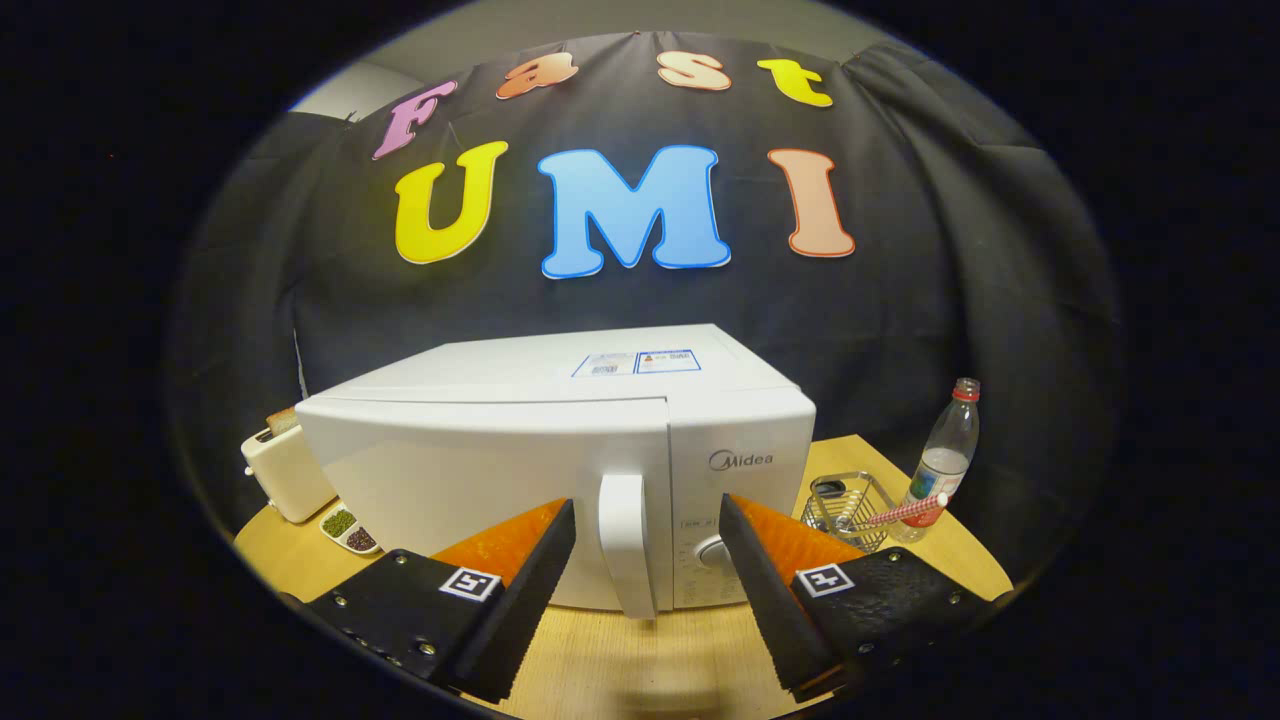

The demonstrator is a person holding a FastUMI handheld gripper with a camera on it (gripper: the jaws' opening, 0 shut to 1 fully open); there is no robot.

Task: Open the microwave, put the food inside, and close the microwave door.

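The gripper (pixel 648 560) is facing the white microwave (pixel 560 460) square on, and its fingers are standing spread wide — released, gripping nothing. Between the two fingers the vertical door handle (pixel 627 545) is showing, a tall white bar running up and down at the right-hand edge of the door (pixel 480 480), just beside the control panel with its round knob (pixel 712 553). That is the relation the opening move is hanging on: the handle is lying straight ahead, centred in the gap or a touch toward the left finger, its long axis upright, so the fingers are already straddling it side to side. Whether the fingertips are level with it or short of it, I cannot tell from here.

The door is sitting shut, flush with the body — the first step is not yet done, by my reading. The hinge is looking to be on the far left, so a pull would be swinging the door out leftward.

Around the microwave on the wooden table (pixel 640 660): a cream toaster (pixel 285 475) with bread in it, a small dish of seeds (pixel 349 530), a wire basket (pixel 850 505) and a clear plastic bottle (pixel 945 455). Which item is the food to go inside, I cannot tell.
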